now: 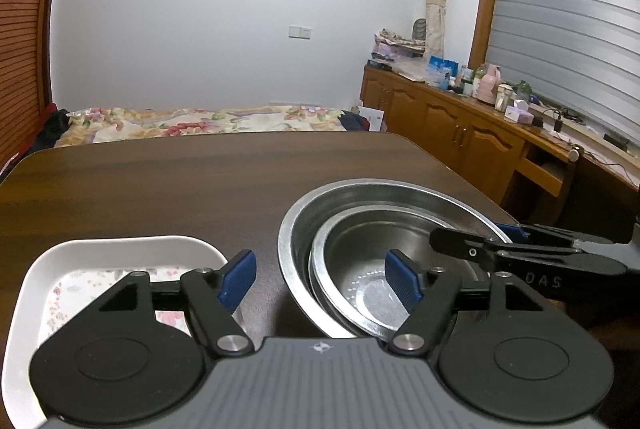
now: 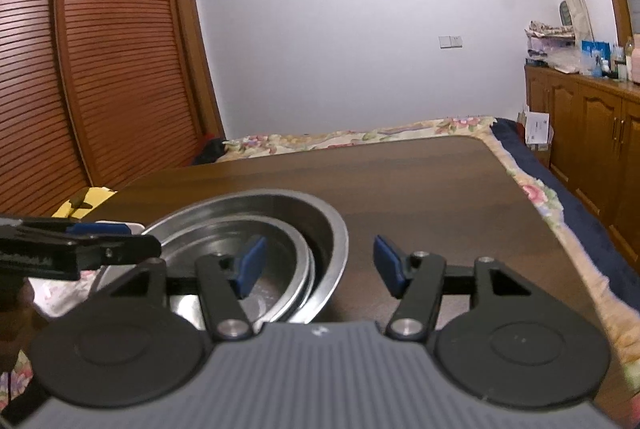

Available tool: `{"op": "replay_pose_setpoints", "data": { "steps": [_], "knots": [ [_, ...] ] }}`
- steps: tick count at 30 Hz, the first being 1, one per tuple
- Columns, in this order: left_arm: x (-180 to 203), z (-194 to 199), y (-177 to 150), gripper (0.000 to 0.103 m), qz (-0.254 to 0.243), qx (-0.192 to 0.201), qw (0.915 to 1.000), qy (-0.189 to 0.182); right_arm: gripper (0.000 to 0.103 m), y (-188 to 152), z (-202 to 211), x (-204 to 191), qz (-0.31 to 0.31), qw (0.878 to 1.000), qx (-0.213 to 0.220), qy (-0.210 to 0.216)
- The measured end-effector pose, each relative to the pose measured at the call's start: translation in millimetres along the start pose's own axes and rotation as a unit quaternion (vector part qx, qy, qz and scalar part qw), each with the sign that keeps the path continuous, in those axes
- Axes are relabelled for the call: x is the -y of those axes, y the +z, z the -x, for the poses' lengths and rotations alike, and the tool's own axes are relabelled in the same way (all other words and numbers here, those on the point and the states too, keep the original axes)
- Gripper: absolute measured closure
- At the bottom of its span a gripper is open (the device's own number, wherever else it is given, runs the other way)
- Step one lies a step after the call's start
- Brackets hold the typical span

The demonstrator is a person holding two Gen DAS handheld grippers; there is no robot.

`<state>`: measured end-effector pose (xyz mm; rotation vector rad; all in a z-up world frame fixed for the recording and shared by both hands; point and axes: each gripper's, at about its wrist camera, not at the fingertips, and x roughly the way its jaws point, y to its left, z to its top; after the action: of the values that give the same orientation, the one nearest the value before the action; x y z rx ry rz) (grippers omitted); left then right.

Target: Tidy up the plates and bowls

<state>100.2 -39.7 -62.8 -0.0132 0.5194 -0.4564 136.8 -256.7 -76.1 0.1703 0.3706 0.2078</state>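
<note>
At the far left of the table (image 1: pixel 160 181) sits a white square plate (image 1: pixel 120 253) with a floral centre, lying flat, its near corner under the left gripper's (image 1: pixel 320 281) left finger. That gripper stands well open and holds nothing; its gap straddles the bare wood and the left rim of the larger steel bowl (image 1: pixel 304 229). To the right, the smaller steel bowl (image 1: pixel 360 269) is nested inside, both mouths up, the inner one pushed toward the near left wall. Being round, neither has a long axis. The right gripper (image 2: pixel 320 265), about half open and empty, brackets the bowls' right rim, so I judge it as near as the left.
</note>
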Motion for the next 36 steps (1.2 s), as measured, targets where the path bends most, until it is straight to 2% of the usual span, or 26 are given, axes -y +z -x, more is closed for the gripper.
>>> {"op": "replay_pose_setpoints", "data": {
  "steps": [4, 9, 13, 29, 32, 36],
  "knots": [
    [2, 0, -2, 0.031, 0.006, -0.001, 1.0000, -0.007, 0.042, -3, 0, -3, -0.005, 1.000, 0.002, 0.006],
    [0, 0, -1, 0.041, 0.020, -0.006, 0.9996, -0.019, 0.041, -2, 1, -3, -0.009, 1.000, 0.006, 0.001],
    [3, 0, 1, 0.044, 0.014, -0.007, 0.9997, -0.018, 0.041, -2, 1, 0, -0.021, 1.000, 0.003, 0.001],
    [9, -8, -3, 0.049, 0.004, -0.025, 0.9996, -0.011, 0.041, -1, -2, -2, -0.025, 1.000, -0.003, -0.002],
    [10, -10, -3, 0.052, 0.001, -0.029, 0.9995, -0.010, 0.041, -1, -3, -3, -0.024, 1.000, -0.005, -0.002],
    [10, -10, -2, 0.065, 0.001, -0.030, 0.9995, -0.006, 0.041, -1, -3, -5, -0.017, 1.000, -0.009, -0.003]
  ]
}}
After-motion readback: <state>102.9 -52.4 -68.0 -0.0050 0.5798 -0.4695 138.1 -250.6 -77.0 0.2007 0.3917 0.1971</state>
